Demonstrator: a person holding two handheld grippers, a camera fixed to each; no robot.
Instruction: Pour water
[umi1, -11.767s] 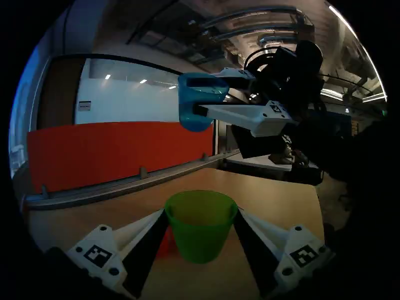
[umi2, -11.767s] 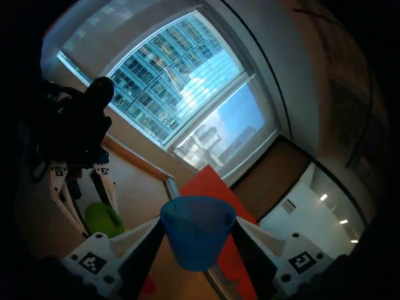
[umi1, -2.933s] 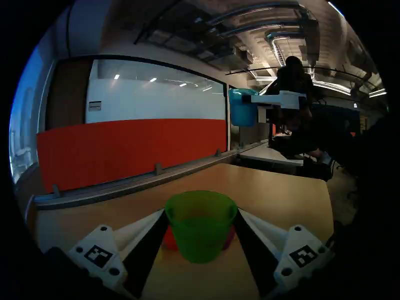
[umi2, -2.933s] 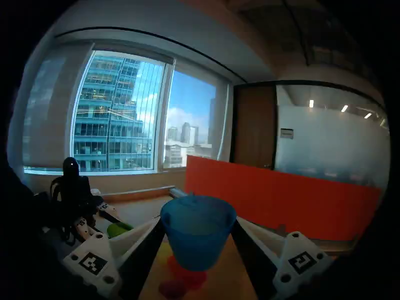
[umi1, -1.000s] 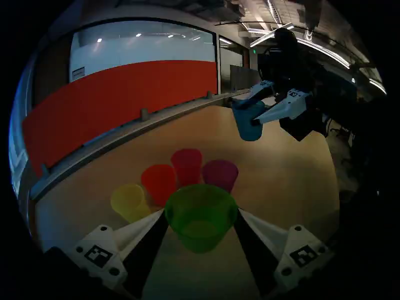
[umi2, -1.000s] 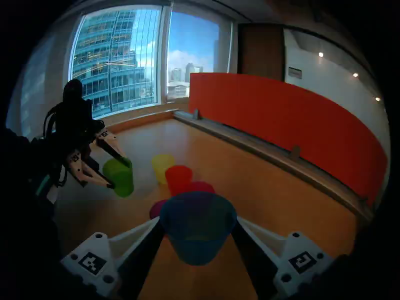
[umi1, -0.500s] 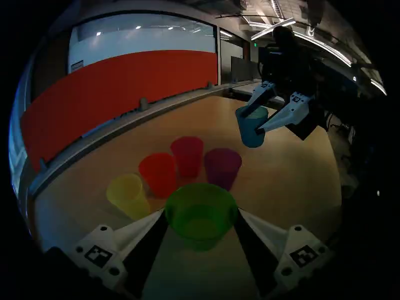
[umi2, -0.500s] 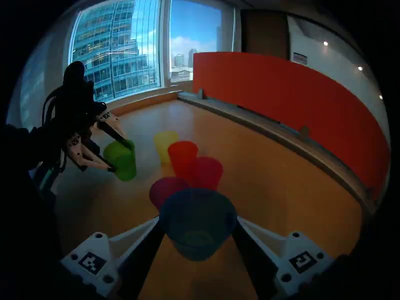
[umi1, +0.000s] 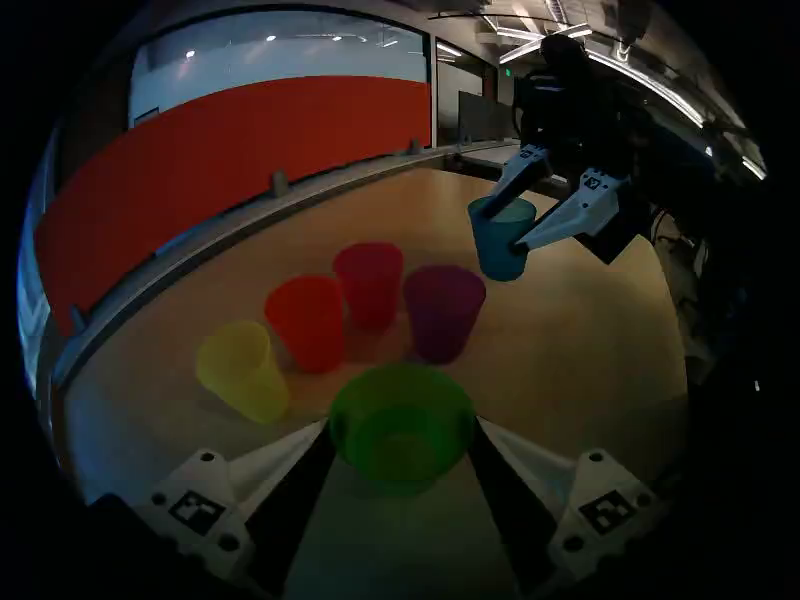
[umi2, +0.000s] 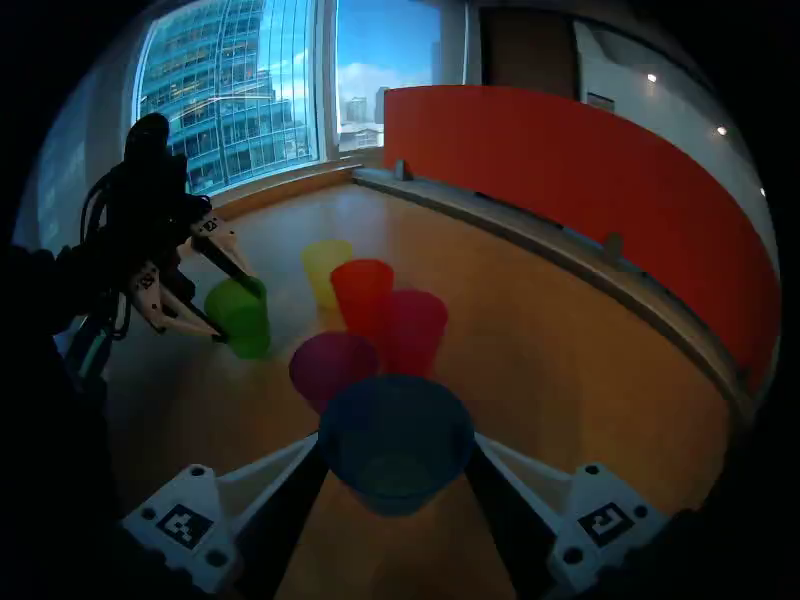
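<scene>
Green cup (umi1: 402, 445) stands upright, mouth up, pinched in my left tongs (umi1: 400, 425) over the wooden tabletop (umi1: 570, 340). Beyond it stand a yellow cup (umi1: 242, 370), red cup (umi1: 308, 322), pink cup (umi1: 369, 283) and purple cup (umi1: 443, 310). Farther off, my right tongs (umi1: 503, 228) pinch the blue cup (umi1: 498, 255), also upright.

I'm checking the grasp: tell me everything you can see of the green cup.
The green cup is a translucent-looking plastic tumbler, tapering toward its base, upright, mouth open. The left gripper is shut on it, a finger each side. It sits low over the table, near the yellow cup; contact with the table and its contents are unclear.
</scene>
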